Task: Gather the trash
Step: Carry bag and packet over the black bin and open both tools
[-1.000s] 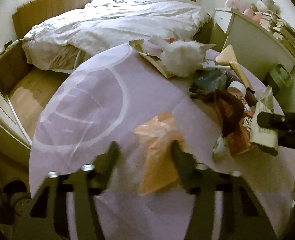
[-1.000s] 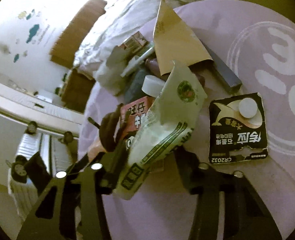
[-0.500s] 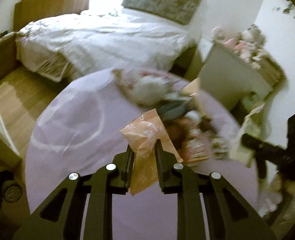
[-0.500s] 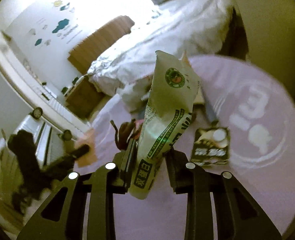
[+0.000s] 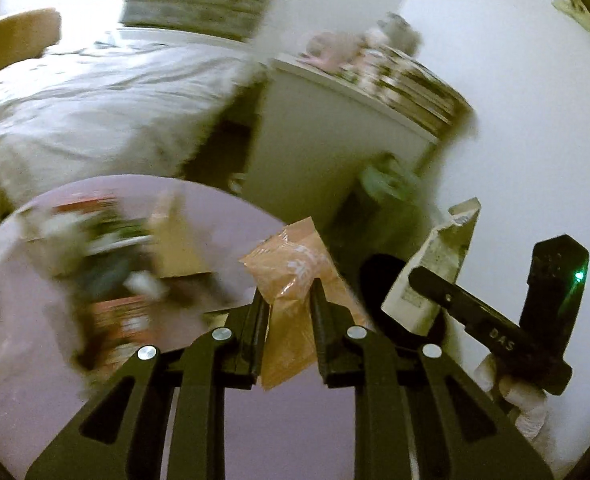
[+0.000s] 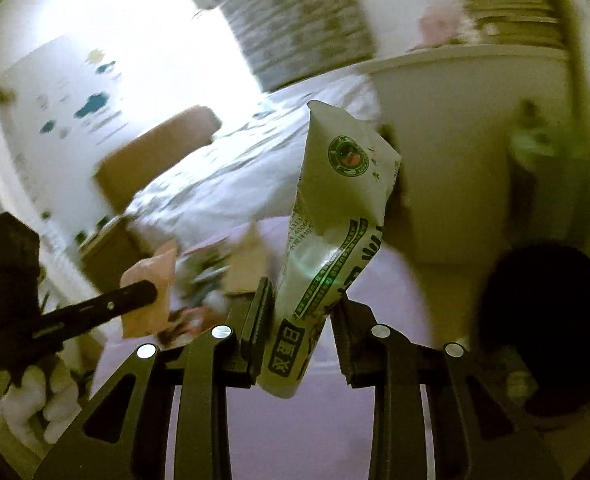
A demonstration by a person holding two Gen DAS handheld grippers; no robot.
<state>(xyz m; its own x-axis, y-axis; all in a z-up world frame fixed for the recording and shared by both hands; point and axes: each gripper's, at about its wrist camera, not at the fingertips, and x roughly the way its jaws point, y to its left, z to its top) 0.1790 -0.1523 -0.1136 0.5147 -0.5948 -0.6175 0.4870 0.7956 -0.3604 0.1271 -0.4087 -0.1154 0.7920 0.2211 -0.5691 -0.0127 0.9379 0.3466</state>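
My left gripper [image 5: 287,300] is shut on an orange plastic wrapper [image 5: 291,272] and holds it up over the right edge of the round purple rug [image 5: 23,360]. My right gripper [image 6: 303,304] is shut on a white and green snack bag [image 6: 335,208], which stands upright between the fingers. The bag [image 5: 435,272] and the right gripper also show in the left wrist view at right. The wrapper [image 6: 151,292] and the left gripper also show in the right wrist view at left. A dark round bin opening [image 6: 547,324] lies low at the right; it also shows in the left wrist view [image 5: 383,276].
A blurred heap of trash [image 5: 107,260] lies on the rug at left. A white cabinet [image 5: 327,144] with stacked books and plush toys stands behind the bin. A bed with white covers [image 5: 95,100] is at the back left. A green bag [image 5: 387,180] hangs by the cabinet.
Both grippers closed on their items and lifted them off the rug. Both have swung right, toward the cabinet and the dark bin.
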